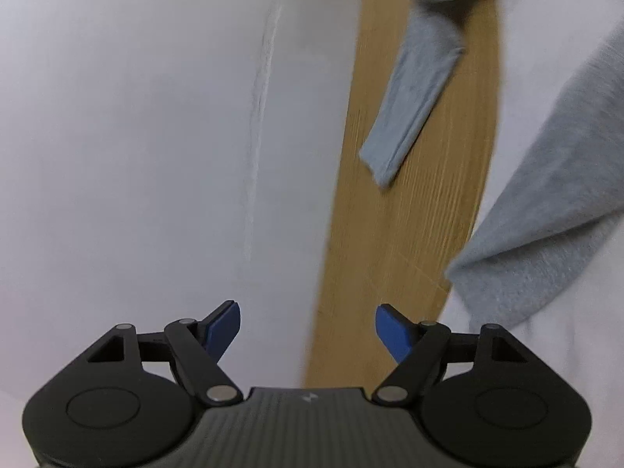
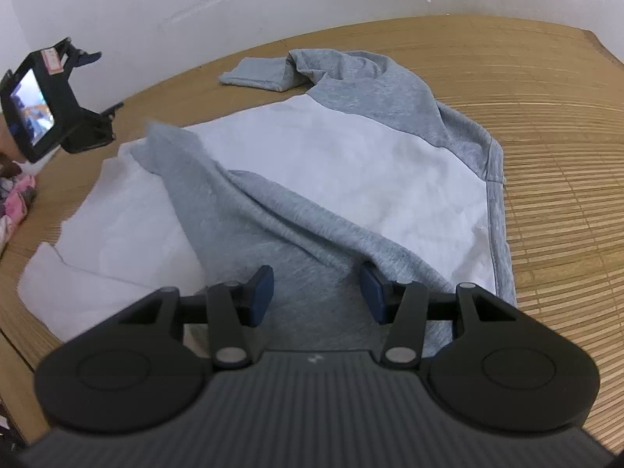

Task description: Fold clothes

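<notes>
A grey and white sweatshirt lies spread on a bamboo mat. One grey sleeve points toward the wall, and a grey fold runs diagonally across the white body. My right gripper is low over the near grey part with its jaws apart. Grey fabric lies between the pads, and the fold's end rests on the right pad. My left gripper is open and empty, off the garment's left side and facing the wall. It also shows in the right wrist view.
A white wall stands close behind the mat. In the left wrist view the grey sleeve and a grey edge lie to the right. Pink patterned cloth and a person's hand sit at the far left.
</notes>
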Demonstrator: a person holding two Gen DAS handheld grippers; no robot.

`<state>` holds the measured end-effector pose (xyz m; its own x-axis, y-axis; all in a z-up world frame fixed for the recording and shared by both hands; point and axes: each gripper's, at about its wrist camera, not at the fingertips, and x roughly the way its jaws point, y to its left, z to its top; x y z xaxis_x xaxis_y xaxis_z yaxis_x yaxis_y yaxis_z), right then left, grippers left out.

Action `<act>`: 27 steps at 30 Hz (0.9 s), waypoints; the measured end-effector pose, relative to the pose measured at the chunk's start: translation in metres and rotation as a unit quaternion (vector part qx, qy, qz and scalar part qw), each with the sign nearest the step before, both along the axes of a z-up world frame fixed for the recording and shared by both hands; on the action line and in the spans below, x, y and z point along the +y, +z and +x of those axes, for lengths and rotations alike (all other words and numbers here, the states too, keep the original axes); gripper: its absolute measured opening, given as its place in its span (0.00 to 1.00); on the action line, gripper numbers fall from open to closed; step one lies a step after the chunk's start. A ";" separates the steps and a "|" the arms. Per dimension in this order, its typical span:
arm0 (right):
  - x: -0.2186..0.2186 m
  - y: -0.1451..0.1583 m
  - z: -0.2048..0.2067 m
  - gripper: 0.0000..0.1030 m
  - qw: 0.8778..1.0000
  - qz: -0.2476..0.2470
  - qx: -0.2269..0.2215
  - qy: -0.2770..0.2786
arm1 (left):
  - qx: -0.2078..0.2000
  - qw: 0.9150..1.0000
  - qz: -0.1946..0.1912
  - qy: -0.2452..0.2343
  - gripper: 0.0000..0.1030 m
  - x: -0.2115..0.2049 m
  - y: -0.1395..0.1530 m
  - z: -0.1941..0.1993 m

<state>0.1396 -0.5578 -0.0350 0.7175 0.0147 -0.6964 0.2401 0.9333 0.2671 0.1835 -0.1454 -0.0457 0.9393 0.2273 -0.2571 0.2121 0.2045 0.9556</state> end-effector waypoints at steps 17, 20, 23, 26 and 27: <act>0.073 0.056 0.069 0.50 1.000 -0.029 0.002 0.008 | 0.181 0.905 -0.378 0.079 0.77 0.105 0.034 -0.043; 0.104 0.060 0.125 0.50 0.996 -0.048 -0.013 0.070 | 0.197 0.884 -0.409 0.111 0.77 0.115 0.024 -0.051; 0.131 0.051 0.184 0.50 0.991 -0.066 -0.020 0.117 | 0.214 0.863 -0.435 0.142 0.77 0.126 0.015 -0.058; 0.152 0.036 0.237 0.50 0.985 -0.092 -0.016 0.147 | 0.235 0.844 -0.456 0.160 0.77 0.138 0.013 -0.065; 0.157 0.031 0.249 0.49 0.982 -0.105 -0.009 0.154 | 0.235 0.842 -0.457 0.165 0.77 0.141 0.013 -0.067</act>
<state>0.3885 -0.4008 -0.0040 0.7130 0.0906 -0.6952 -0.0656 0.9959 0.0624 0.1162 -0.0041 -0.0331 0.6100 -0.0386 -0.7915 0.3097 0.9310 0.1932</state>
